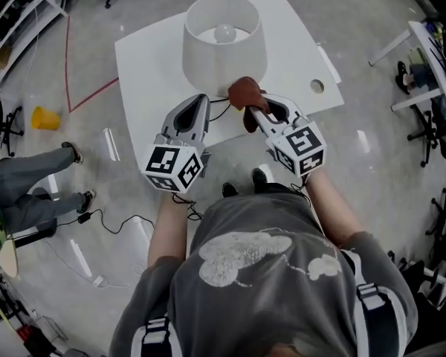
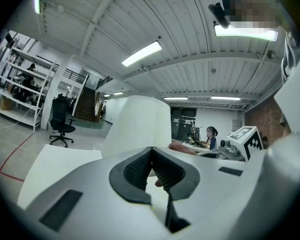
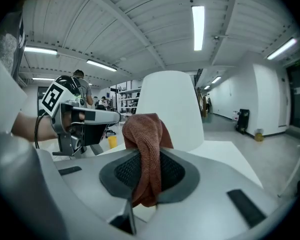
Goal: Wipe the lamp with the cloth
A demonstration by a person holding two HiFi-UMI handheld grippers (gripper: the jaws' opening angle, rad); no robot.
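Head view: I see the white lamp (image 1: 224, 44) standing on the white table (image 1: 145, 54), with my left gripper (image 1: 201, 99) and right gripper (image 1: 255, 111) both near its shade. The brown cloth (image 1: 244, 91) sits just beside the shade's lower edge.

Left gripper view: the jaws are pressed together with nothing between them, and the shade rises beyond.

Right gripper view: the jaws are clamped on the cloth, which bunches above them in front of the shade. The left gripper shows at the left.
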